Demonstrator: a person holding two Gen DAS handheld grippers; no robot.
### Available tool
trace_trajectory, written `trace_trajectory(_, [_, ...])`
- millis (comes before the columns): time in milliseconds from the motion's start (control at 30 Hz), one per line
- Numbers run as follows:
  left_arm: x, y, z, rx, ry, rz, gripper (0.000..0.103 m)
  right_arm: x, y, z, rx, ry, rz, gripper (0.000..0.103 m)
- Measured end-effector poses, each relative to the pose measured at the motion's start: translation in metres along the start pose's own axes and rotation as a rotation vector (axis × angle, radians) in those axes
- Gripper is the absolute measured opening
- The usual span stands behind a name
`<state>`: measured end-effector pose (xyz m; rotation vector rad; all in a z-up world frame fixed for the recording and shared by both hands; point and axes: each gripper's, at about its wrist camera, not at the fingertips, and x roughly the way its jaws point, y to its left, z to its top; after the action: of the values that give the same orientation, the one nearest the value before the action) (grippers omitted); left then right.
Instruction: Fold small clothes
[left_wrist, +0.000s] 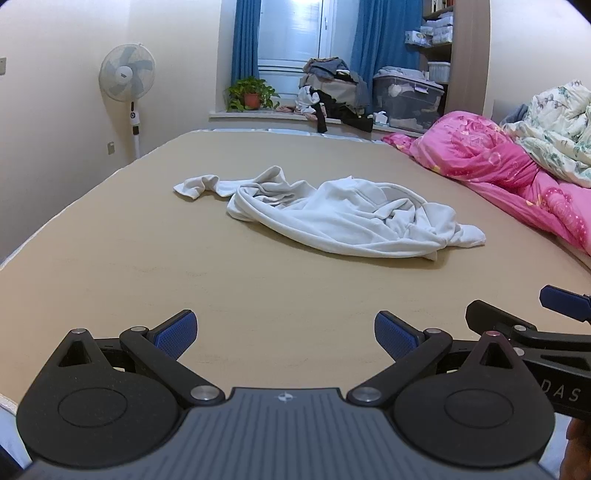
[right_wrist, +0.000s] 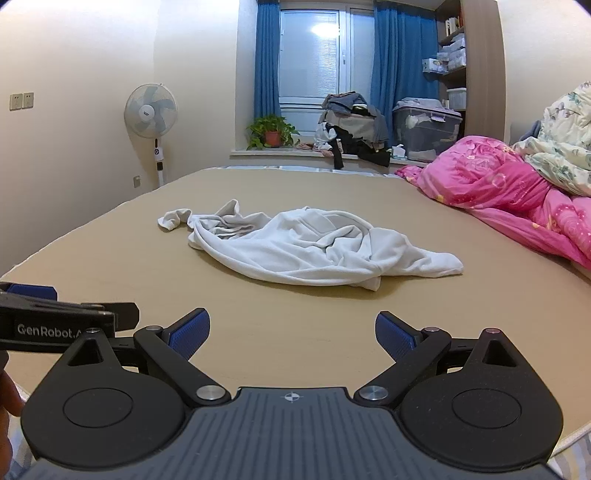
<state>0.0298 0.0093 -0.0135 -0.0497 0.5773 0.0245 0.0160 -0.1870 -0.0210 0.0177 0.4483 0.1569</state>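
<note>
Open tan bed (left_wrist: 110, 258) surface between both claws and the crumpled white garment (left_wrist: 332, 218), bare on its left too. Blocked on the right by a pink quilt (left_wrist: 491, 162) heaped along that edge, near the garment; gap between them seemingly narrow, hard to judge through the fisheye.

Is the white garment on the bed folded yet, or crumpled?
Crumpled. The white garment lies in a wrinkled heap on the bed, one sleeve trailing left, and neither gripper touches it.
</note>
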Motion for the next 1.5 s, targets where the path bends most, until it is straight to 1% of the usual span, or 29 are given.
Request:
trace_trajectory(1367, [0.0011, -0.0023, -0.0014, 0.007, 0.003, 0.014, 0.102, 0.0, 0.0014, 0.0003, -0.012, -0.01, -0.003, 0.097])
trace_trajectory(1500, [-0.0008, -0.0024, -0.0027, 0.009, -0.024, 0.021, 0.102, -0.0001, 0.0015, 0.0008, -0.012, -0.01, -0.003, 0.096])
